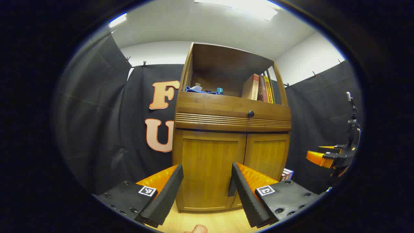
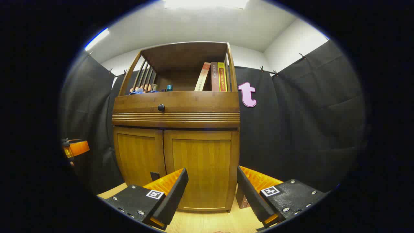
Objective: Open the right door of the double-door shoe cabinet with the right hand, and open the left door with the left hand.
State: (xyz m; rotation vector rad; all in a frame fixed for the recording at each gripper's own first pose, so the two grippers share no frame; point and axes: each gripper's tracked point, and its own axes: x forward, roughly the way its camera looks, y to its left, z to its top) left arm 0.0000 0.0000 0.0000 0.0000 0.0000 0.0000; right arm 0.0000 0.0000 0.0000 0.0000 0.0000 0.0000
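Cabinet: standing on the floor against the cloth wall, left door and right door both sitting closed.
Left gripper: hovering level before the left door, fingers gaping wide, gripping nothing.
Right gripper: facing the right door, likewise spread wide, carrying nothing.

Lower edge of the left door partly covered by the left gripper and its spread fingers; handle half hidden behind one finger. In the right gripper view, foot of the right door masked by the right gripper. Small items on the open shelf too small to identify. Far gripper cut off at the edge.
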